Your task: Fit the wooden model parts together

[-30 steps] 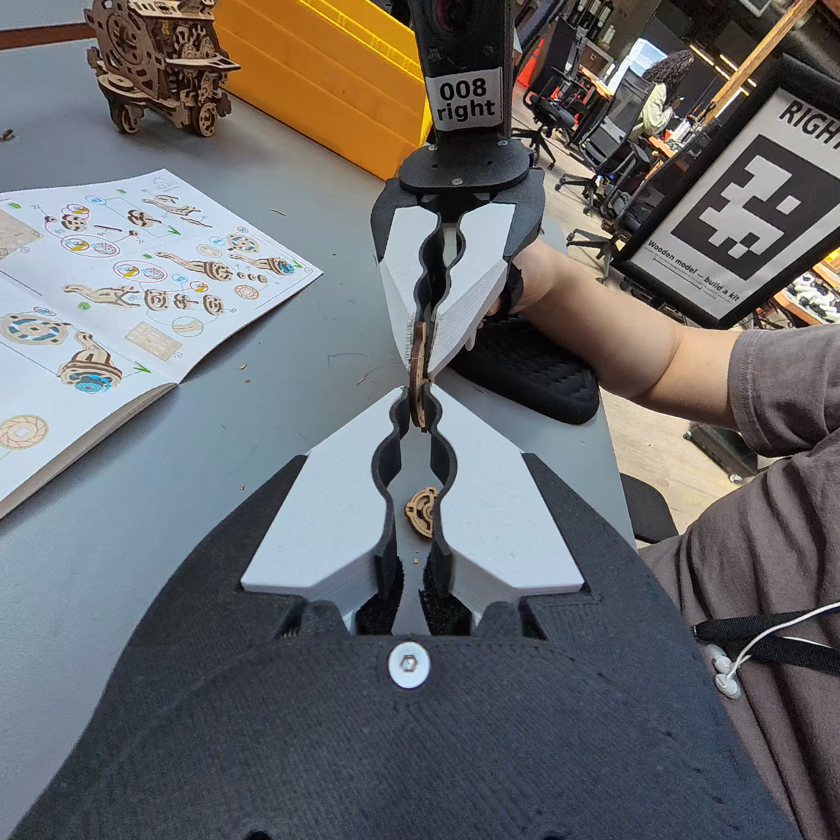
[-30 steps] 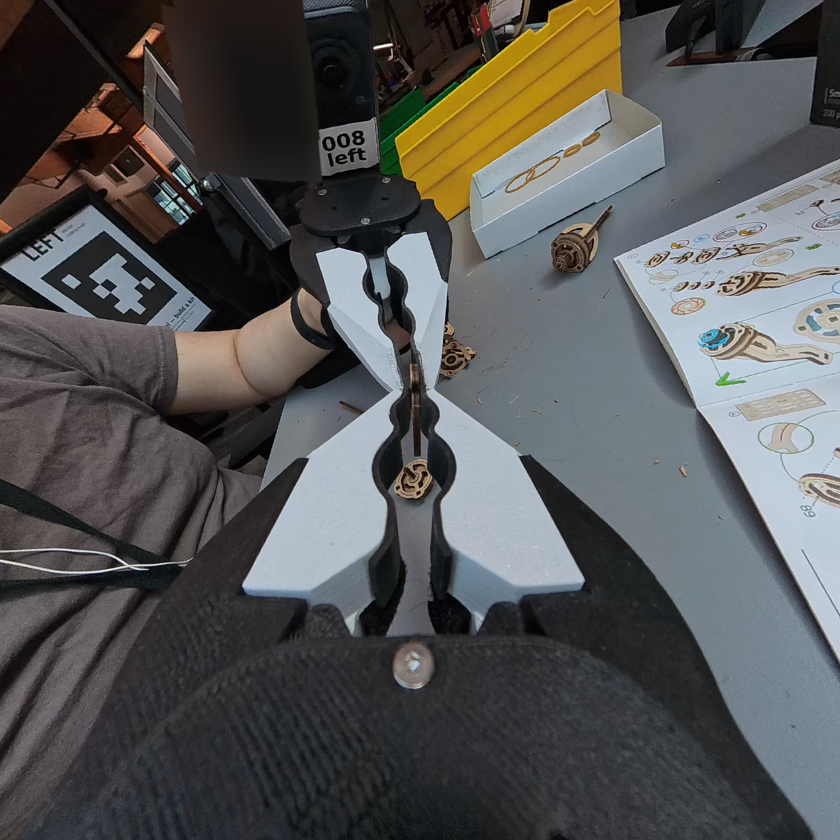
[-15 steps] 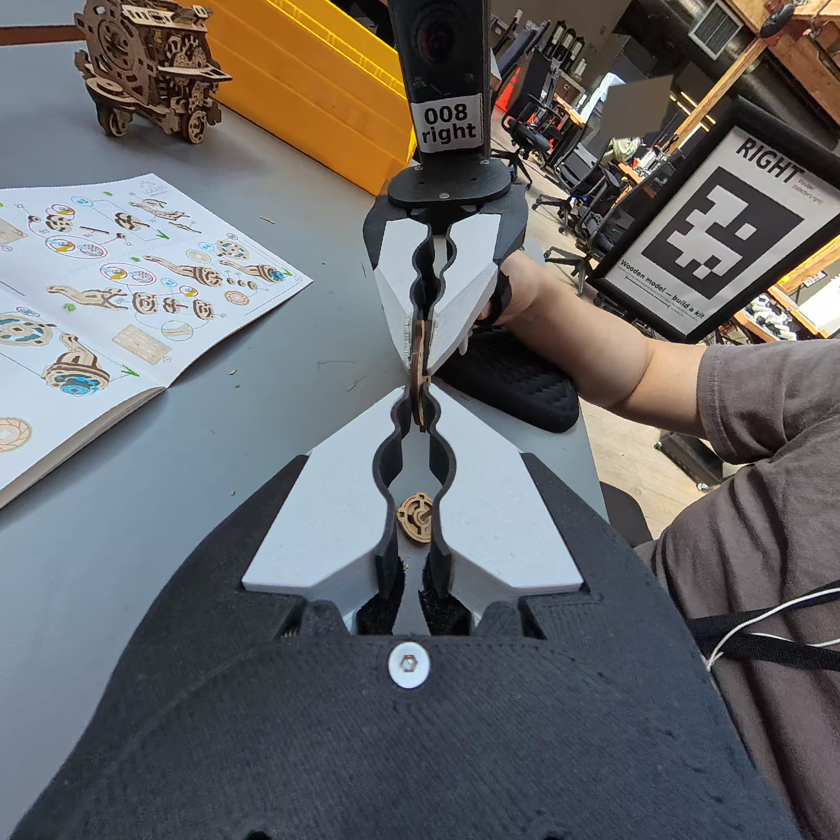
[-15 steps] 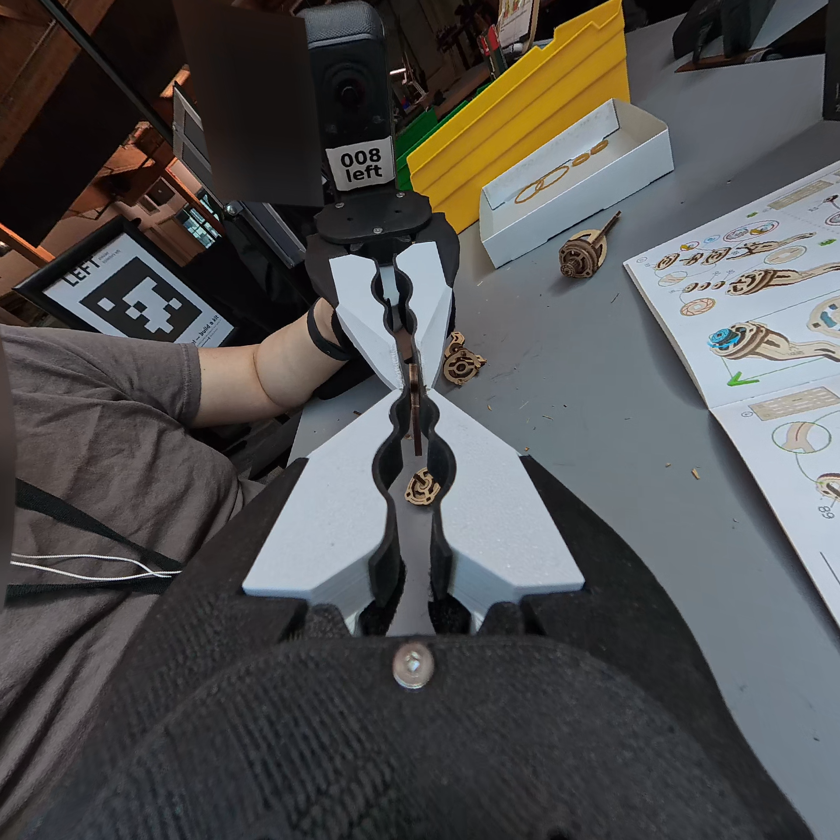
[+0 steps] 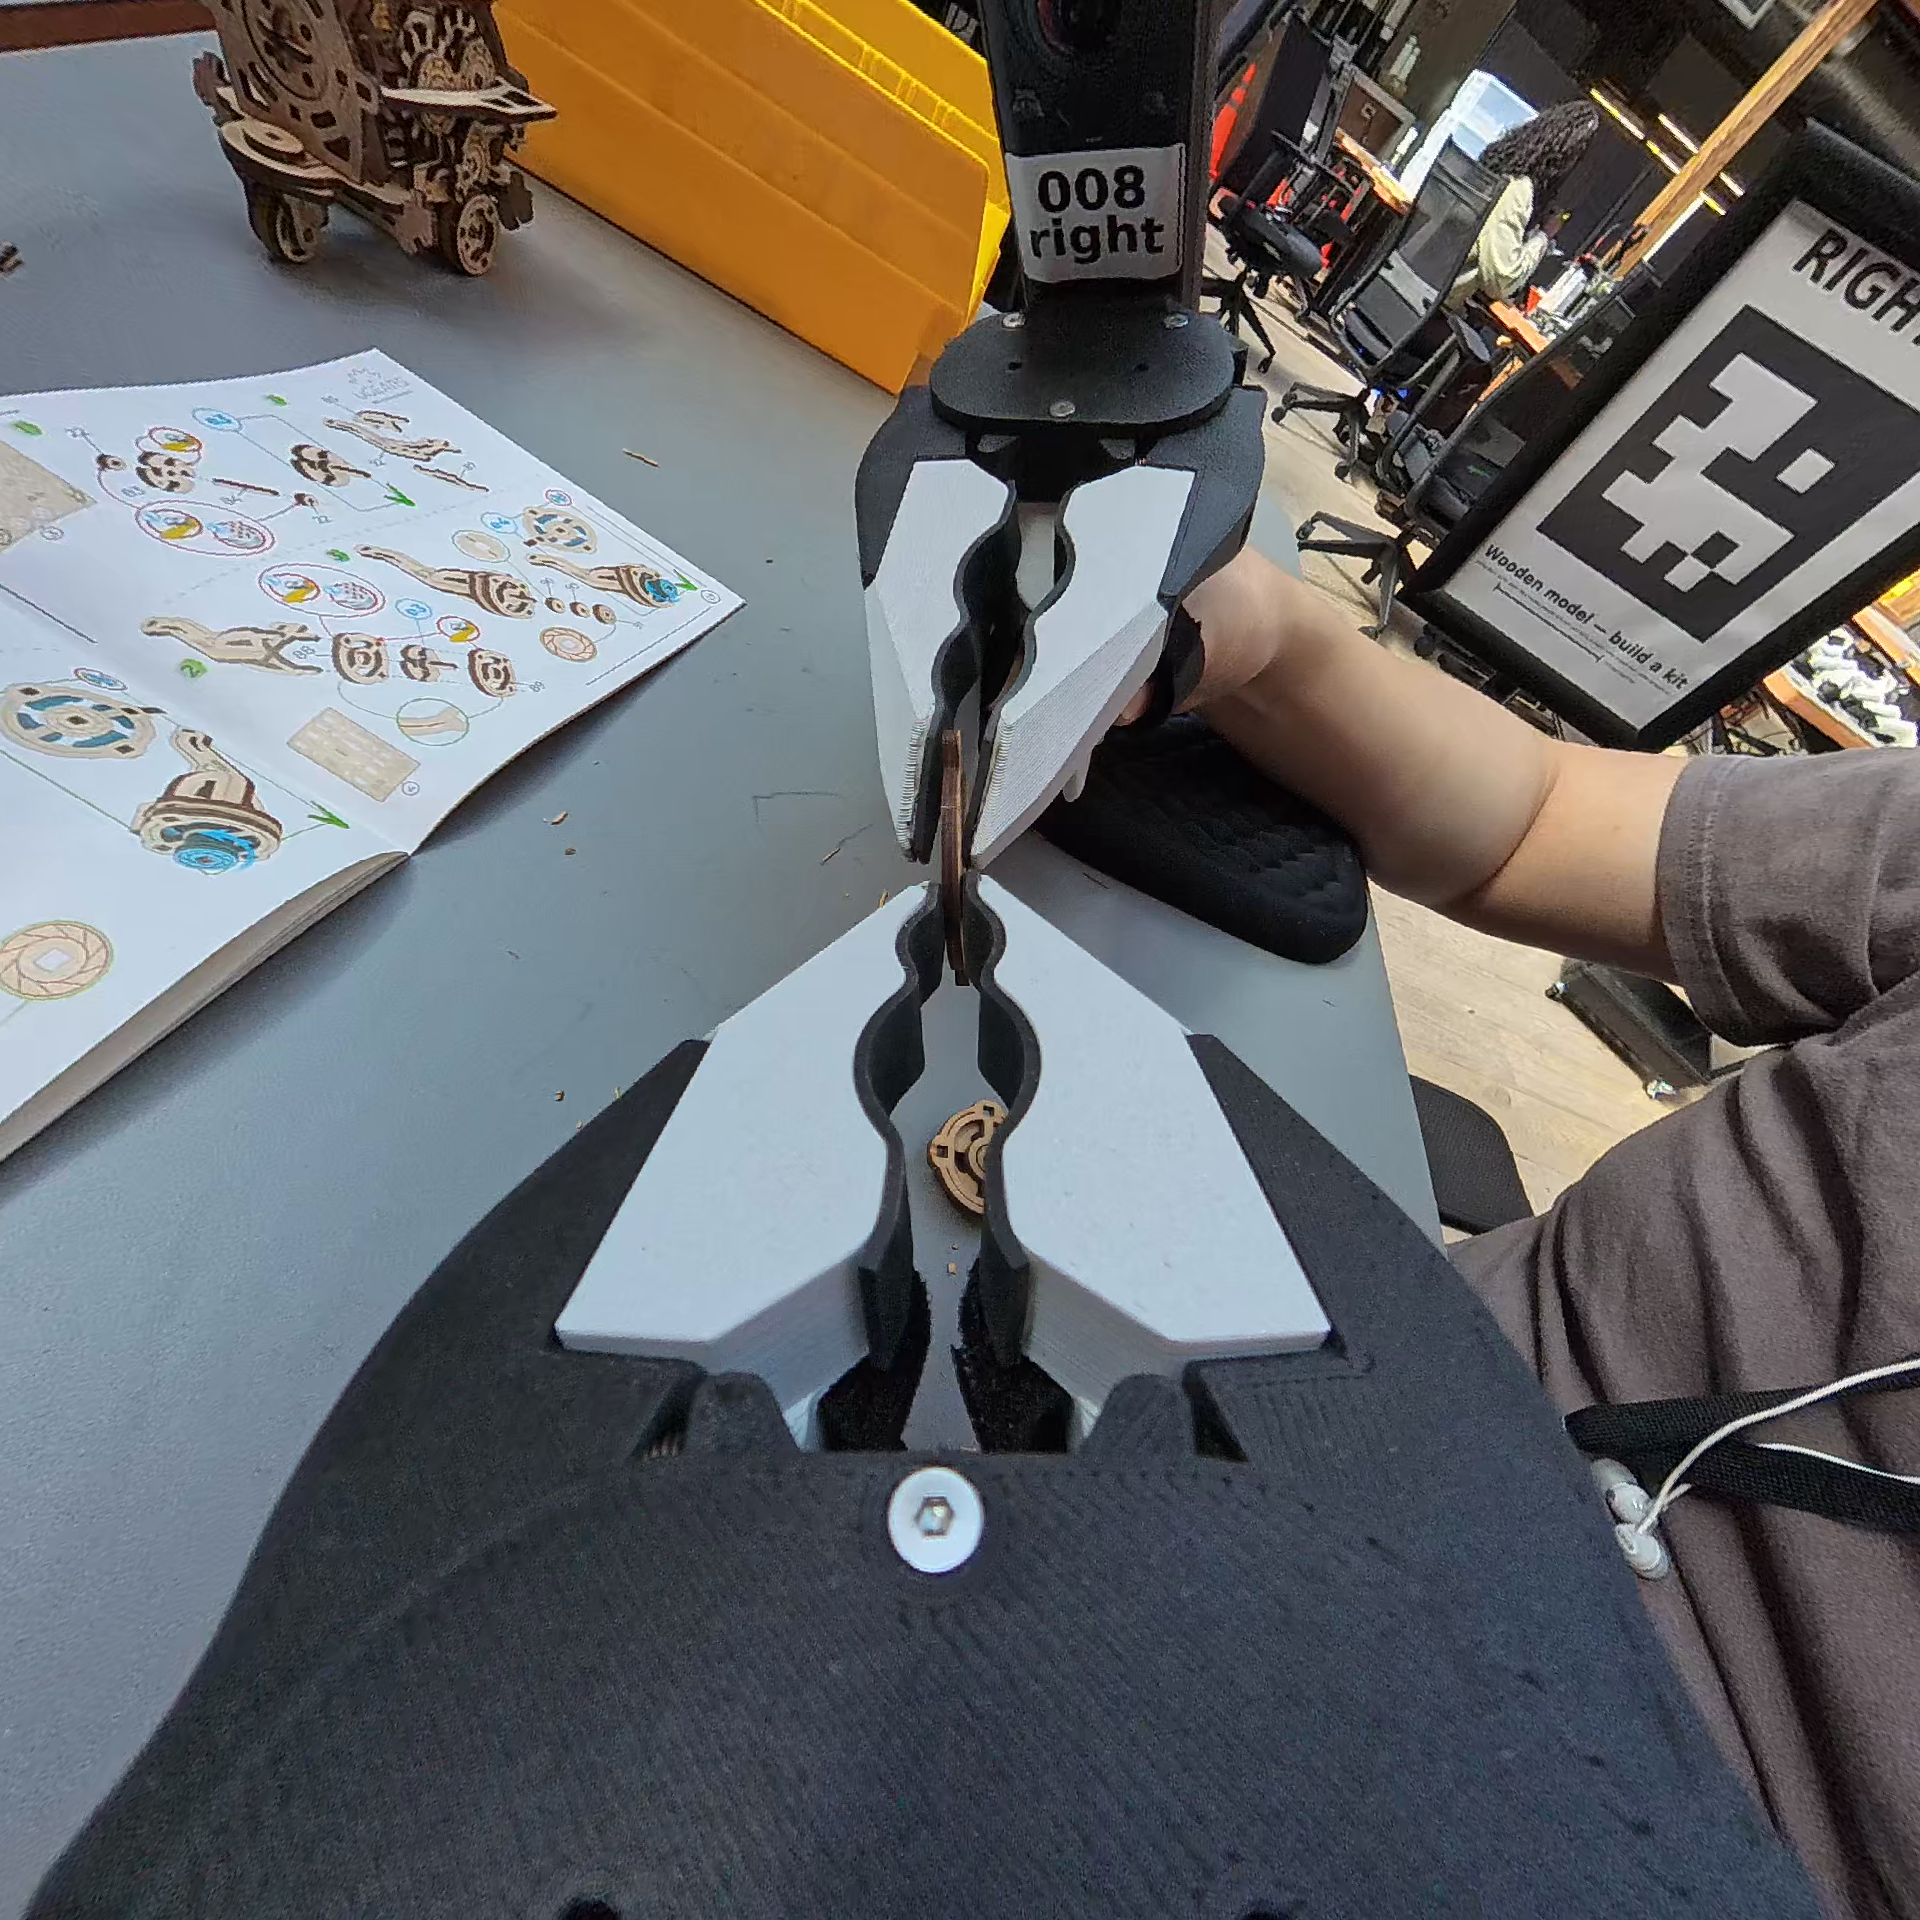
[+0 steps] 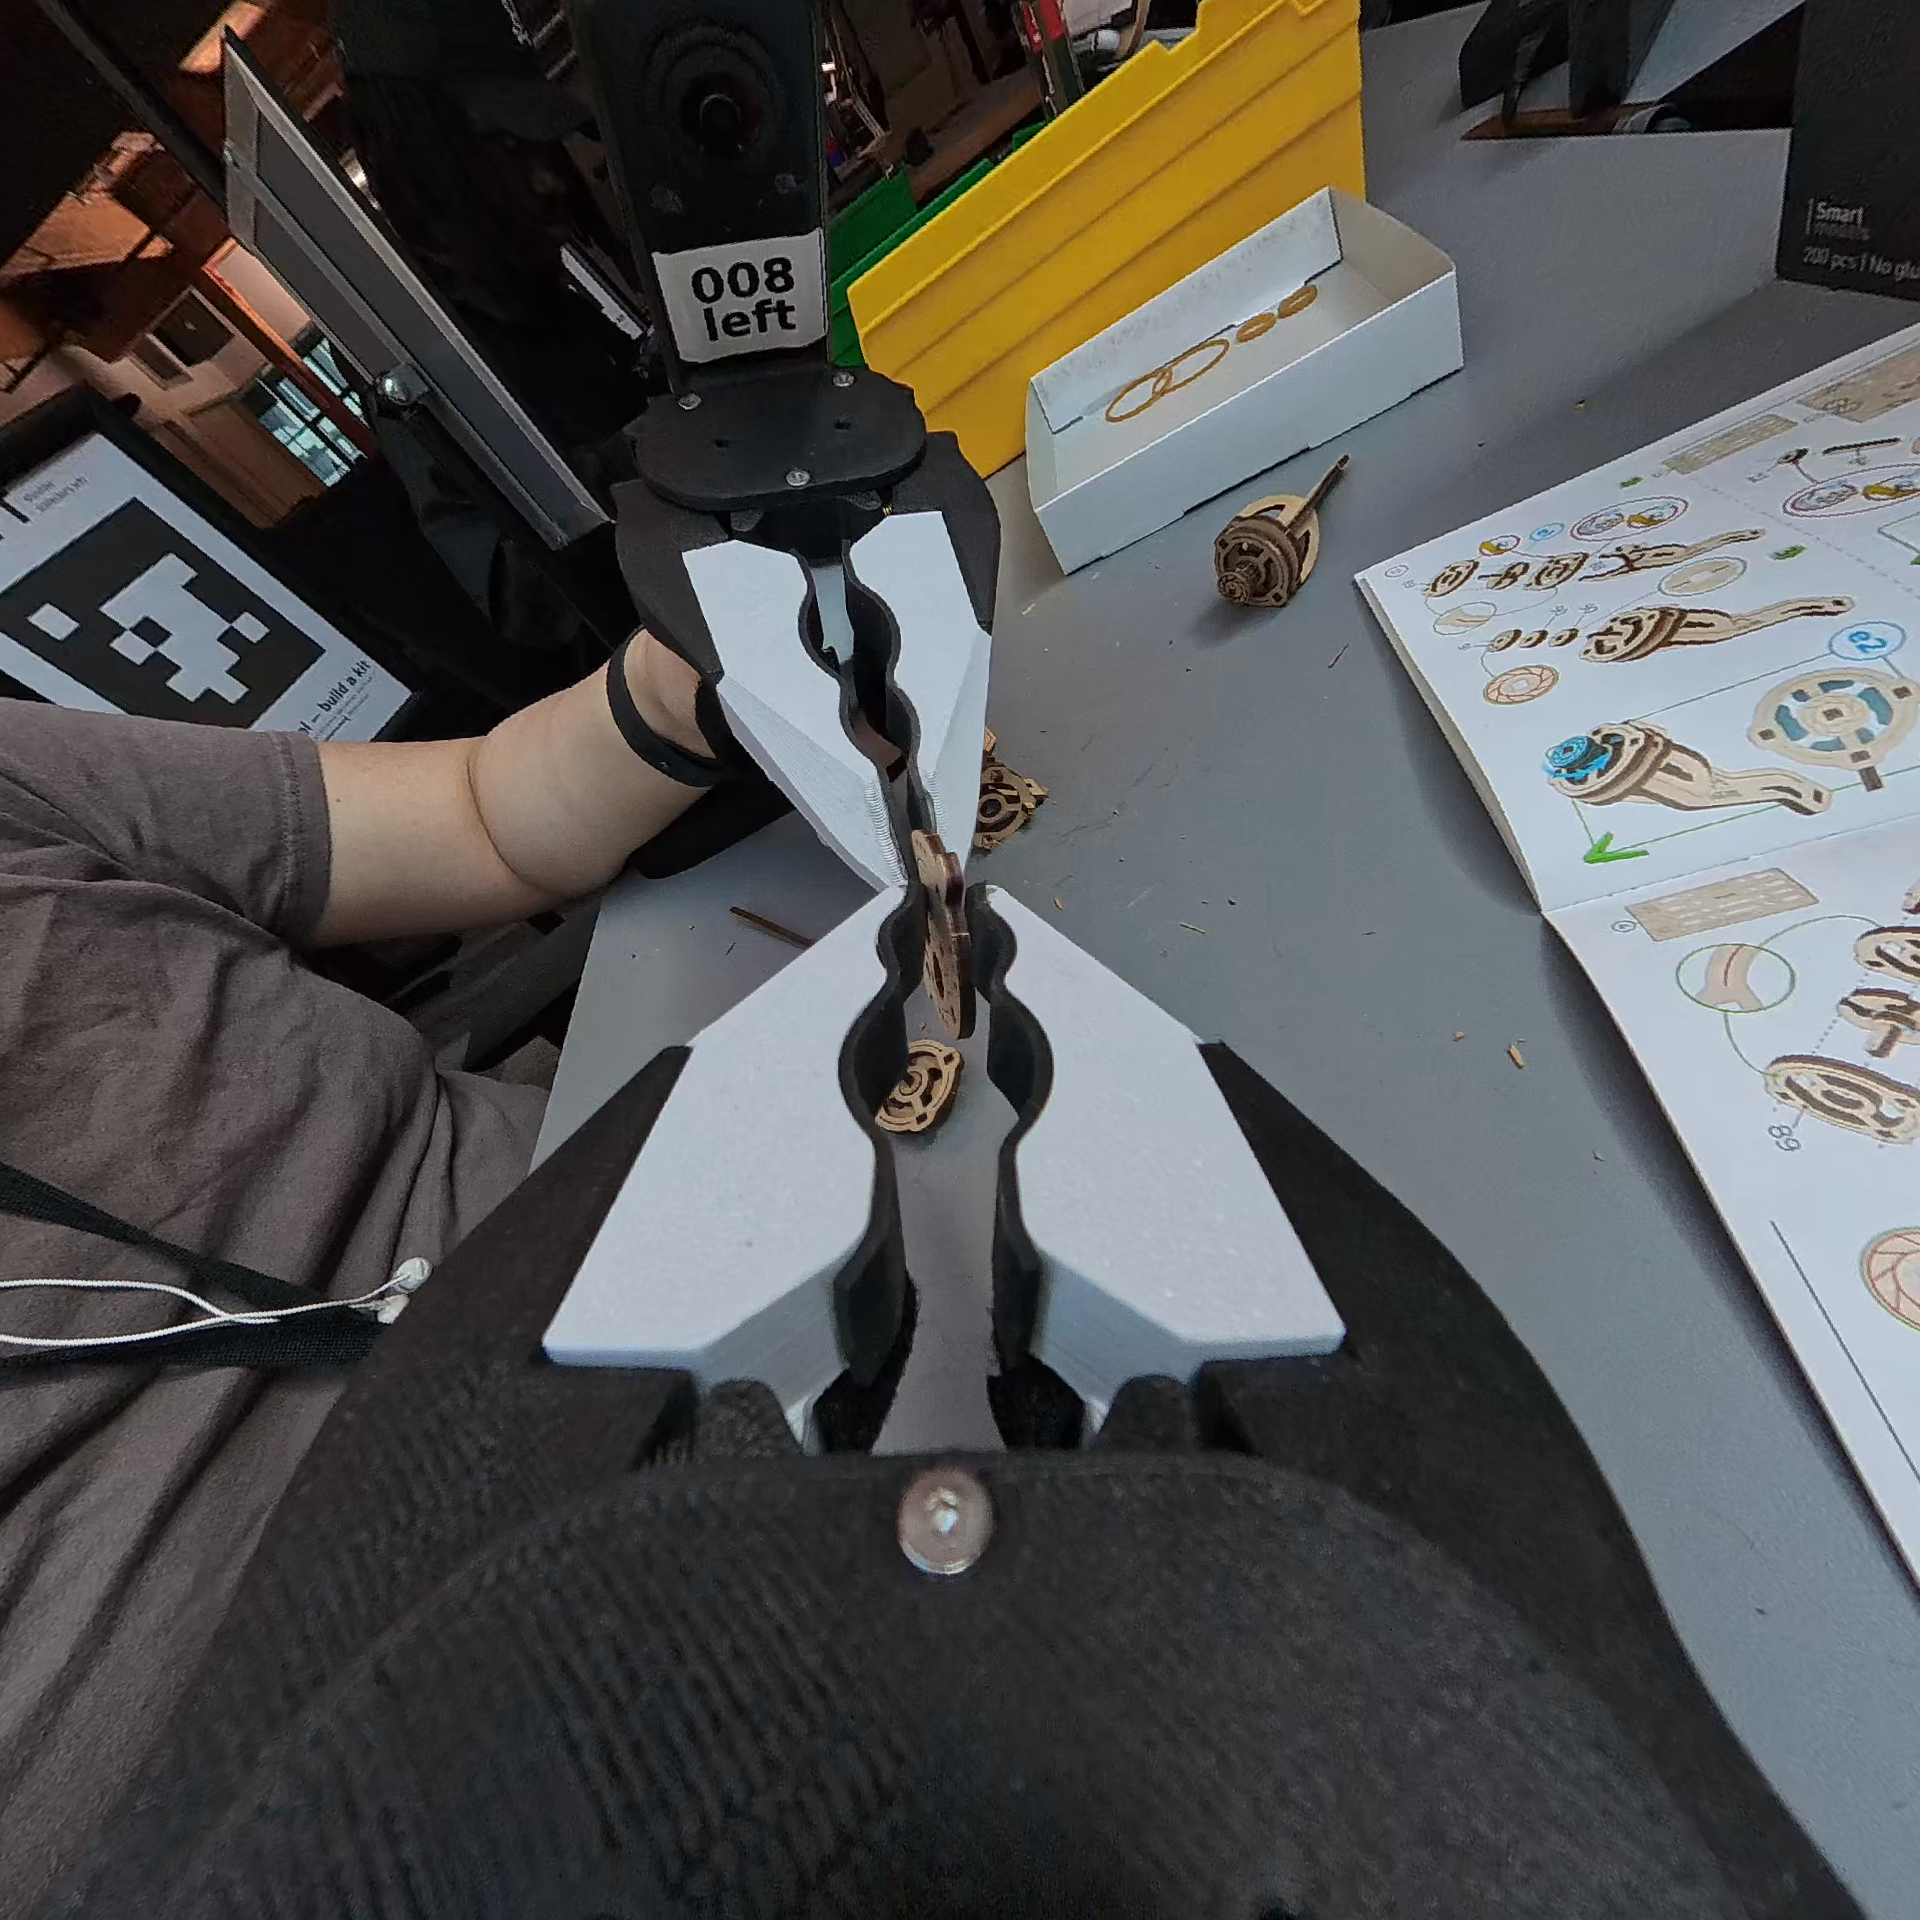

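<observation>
My left gripper (image 5: pixel 945 909) and right gripper (image 5: pixel 940 847) meet tip to tip above the grey table (image 5: pixel 520 987). Both are shut on flat round wooden discs (image 5: pixel 954 883), seen edge-on here. In the right wrist view the discs (image 6: pixel 943 935) tilt a little and show their cut-out faces between my right gripper (image 6: pixel 940 904) and the left gripper (image 6: pixel 920 831). They look like two pieces held face to face. A loose wooden disc (image 5: pixel 966 1153) lies on the table under the fingers, and it also shows in the right wrist view (image 6: pixel 920 1086).
An open instruction booklet (image 5: pixel 312 644) lies on the table. A wooden sub-assembly with an axle (image 6: pixel 1268 545), a white box (image 6: pixel 1247 384) with rings, small wooden parts (image 6: pixel 1003 805) and yellow bins (image 6: pixel 1122 208) are nearby. A finished wooden model (image 5: pixel 364 125) stands far back. The table edge is beside the person. The finished wooden model (image 5: pixel 364 125) is about equally far from each gripper, around 30 centimetres.
Both grippers stay shut and tip to tip. The held discs have turned slightly, so their faces now show in the right wrist view. The left gripper has tilted a little.
</observation>
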Demonstrator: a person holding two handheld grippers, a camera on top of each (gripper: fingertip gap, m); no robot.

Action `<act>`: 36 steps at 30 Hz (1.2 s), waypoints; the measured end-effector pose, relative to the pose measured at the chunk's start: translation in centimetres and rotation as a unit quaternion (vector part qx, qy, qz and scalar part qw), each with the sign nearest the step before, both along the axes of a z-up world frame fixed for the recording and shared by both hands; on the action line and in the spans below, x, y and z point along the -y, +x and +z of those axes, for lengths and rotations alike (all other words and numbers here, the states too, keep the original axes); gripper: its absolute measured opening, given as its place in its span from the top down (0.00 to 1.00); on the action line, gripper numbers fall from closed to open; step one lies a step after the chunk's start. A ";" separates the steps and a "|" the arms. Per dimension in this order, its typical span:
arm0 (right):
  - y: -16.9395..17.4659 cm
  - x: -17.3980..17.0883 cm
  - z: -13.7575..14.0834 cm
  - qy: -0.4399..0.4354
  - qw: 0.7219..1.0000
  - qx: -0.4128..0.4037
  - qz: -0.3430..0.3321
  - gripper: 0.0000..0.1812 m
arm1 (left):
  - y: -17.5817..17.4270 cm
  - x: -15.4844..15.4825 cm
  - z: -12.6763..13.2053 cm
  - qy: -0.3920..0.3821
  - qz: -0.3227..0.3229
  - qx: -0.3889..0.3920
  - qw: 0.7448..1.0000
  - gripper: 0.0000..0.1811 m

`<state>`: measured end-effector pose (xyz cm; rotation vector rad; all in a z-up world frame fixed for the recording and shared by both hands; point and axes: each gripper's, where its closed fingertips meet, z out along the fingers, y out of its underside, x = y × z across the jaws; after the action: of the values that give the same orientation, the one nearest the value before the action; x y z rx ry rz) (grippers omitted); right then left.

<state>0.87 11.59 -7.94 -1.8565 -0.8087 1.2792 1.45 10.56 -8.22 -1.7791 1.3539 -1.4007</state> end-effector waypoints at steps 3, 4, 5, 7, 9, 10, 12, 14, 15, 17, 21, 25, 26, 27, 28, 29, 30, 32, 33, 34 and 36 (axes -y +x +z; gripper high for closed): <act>0.1 -0.1 -0.4 -0.009 1.000 0.009 -0.002 0.97 | 0.1 0.0 -0.3 0.001 0.003 -0.007 1.000 1.00; 0.1 0.0 -0.4 -0.015 1.000 0.008 0.000 0.97 | 0.1 0.0 -0.4 0.000 0.003 -0.009 1.000 1.00; 0.1 0.1 -0.5 -0.019 1.000 0.009 0.004 0.97 | 0.1 0.1 -0.4 -0.004 0.002 -0.011 1.000 1.00; 0.1 0.2 -0.7 -0.019 1.000 0.018 0.007 0.97 | 0.1 0.2 -0.6 -0.012 0.003 -0.015 1.000 1.00; 0.2 0.0 -0.7 -0.021 1.000 0.020 0.001 0.97 | 0.2 0.0 -0.7 -0.016 0.009 -0.013 1.000 1.00; 0.2 0.0 -0.9 -0.021 0.999 0.024 0.001 0.97 | 0.2 0.0 -0.8 -0.016 0.011 -0.014 1.000 1.00; 0.3 0.0 -1.3 -0.025 0.999 0.033 0.003 0.97 | 0.3 0.0 -1.2 -0.008 0.015 -0.022 1.000 1.00; 0.3 0.0 -1.5 -0.031 0.999 0.033 0.005 0.97 | 0.3 0.0 -1.4 -0.005 0.016 -0.026 1.000 1.00; 0.3 -0.1 -1.6 -0.029 0.999 0.038 0.004 0.97 | 0.3 -0.1 -1.5 -0.008 0.017 -0.027 0.999 1.00; 0.3 -0.1 -1.9 -0.029 0.998 0.048 0.002 0.97 | 0.3 -0.1 -1.8 -0.012 0.017 -0.031 0.999 1.00; 0.3 -0.1 -2.2 -0.021 0.998 0.063 0.000 0.98 | 0.2 -0.1 -2.1 -0.006 0.019 -0.040 0.999 1.00; 0.2 -0.2 -2.5 -0.013 0.997 0.075 0.000 0.97 | 0.2 -0.2 -2.5 0.019 0.021 -0.051 0.998 1.00; 0.2 0.0 -2.6 -0.009 0.997 0.075 0.009 0.96 | 0.2 0.0 -2.6 0.022 0.014 -0.053 0.998 1.00; 0.2 0.2 -2.5 0.000 0.997 0.075 0.021 0.96 | 0.2 0.3 -2.7 0.021 0.004 -0.056 0.998 1.00; 0.2 0.4 -2.5 0.010 0.996 0.083 0.030 0.96 | 0.2 0.5 -2.8 0.017 -0.004 -0.059 0.998 1.00; 0.2 0.5 -2.7 0.021 0.995 0.093 0.036 0.97 | 0.2 0.6 -3.0 0.010 -0.011 -0.063 0.998 1.00; 0.2 0.6 -3.0 0.029 0.993 0.105 0.038 0.96 | 0.1 0.8 -3.3 0.003 -0.016 -0.070 0.997 1.00; 0.1 0.6 -3.5 0.034 0.991 0.125 0.038 0.96 | 0.0 0.8 -3.8 -0.006 -0.023 -0.079 0.997 1.00; 0.1 0.7 -3.6 0.035 0.990 0.131 0.039 0.96 | 0.0 0.9 -3.9 -0.008 -0.026 -0.082 0.996 1.00; 0.1 0.8 -3.6 0.036 0.990 0.132 0.040 0.96 | 0.0 1.0 -4.0 -0.009 -0.029 -0.083 0.996 1.00; 0.0 0.9 -3.8 0.033 0.989 0.136 0.044 0.96 | -0.1 1.1 -4.1 -0.008 -0.035 -0.090 0.995 1.00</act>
<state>0.91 10.72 -11.73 -1.9863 -1.0755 1.0486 1.38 9.48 -12.36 -1.9243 1.5131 -1.3163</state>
